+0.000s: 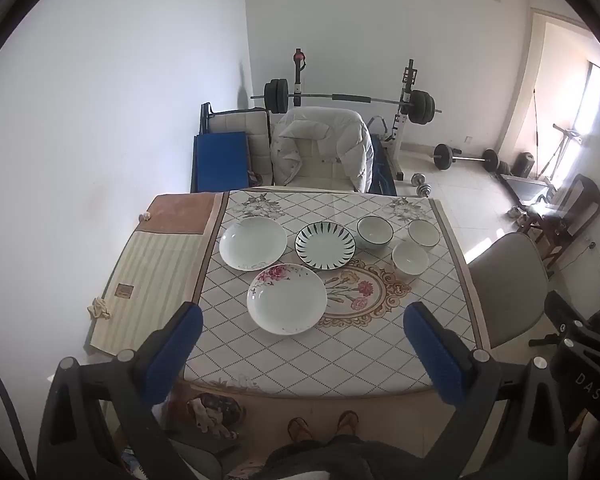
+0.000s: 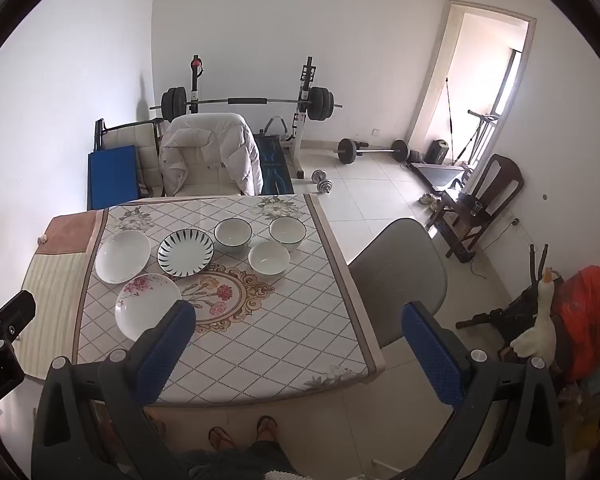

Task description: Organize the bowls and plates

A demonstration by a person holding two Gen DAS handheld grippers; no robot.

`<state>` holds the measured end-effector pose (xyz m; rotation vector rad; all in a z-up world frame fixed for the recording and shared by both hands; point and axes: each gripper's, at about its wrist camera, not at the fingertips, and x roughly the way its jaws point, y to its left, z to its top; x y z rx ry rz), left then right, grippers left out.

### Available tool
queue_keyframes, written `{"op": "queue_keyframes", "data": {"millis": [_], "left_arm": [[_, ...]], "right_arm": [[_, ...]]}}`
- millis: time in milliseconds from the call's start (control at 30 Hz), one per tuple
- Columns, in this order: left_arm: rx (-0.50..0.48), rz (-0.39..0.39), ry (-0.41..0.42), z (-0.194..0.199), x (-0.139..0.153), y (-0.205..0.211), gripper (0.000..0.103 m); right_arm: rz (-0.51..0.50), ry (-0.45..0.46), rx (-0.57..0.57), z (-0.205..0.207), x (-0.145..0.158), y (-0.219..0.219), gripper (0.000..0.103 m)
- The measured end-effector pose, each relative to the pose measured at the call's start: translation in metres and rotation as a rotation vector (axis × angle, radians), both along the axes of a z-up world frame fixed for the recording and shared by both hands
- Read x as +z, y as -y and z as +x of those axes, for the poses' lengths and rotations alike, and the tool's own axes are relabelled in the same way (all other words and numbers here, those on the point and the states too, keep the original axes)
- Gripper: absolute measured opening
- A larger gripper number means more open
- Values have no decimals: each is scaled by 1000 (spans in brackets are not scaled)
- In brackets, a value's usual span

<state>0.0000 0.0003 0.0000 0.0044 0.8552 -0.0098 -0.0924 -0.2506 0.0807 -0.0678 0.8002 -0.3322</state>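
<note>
Three plates lie on the table: a rose-patterned plate nearest me, a plain white plate far left, and a dark-striped plate in the middle. Three white bowls stand to the right: one, one and one. The right wrist view shows the same rose plate, white plate, striped plate and bowls. My left gripper and right gripper are both open and empty, held above the table's near edge.
A grey chair stands at the table's right side, a white chair with a jacket at the far side. A striped cloth covers the table's left part. A barbell rack and weights sit behind. My feet are below.
</note>
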Motion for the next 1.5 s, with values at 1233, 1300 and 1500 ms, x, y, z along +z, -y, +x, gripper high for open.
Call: {"op": "queue_keyframes", "data": {"millis": [1233,1300,1500], "left_arm": [[-12,-3,8,-2,5,8,103],[-15,-5,7,-2,5,9,103],[-15,-6,6,-2,6,11,103]], "right_arm": [[18,5,4,6,7,0,103],[19,5,3,6,7,0,103],[21,5,5,6,4,0,103]]}}
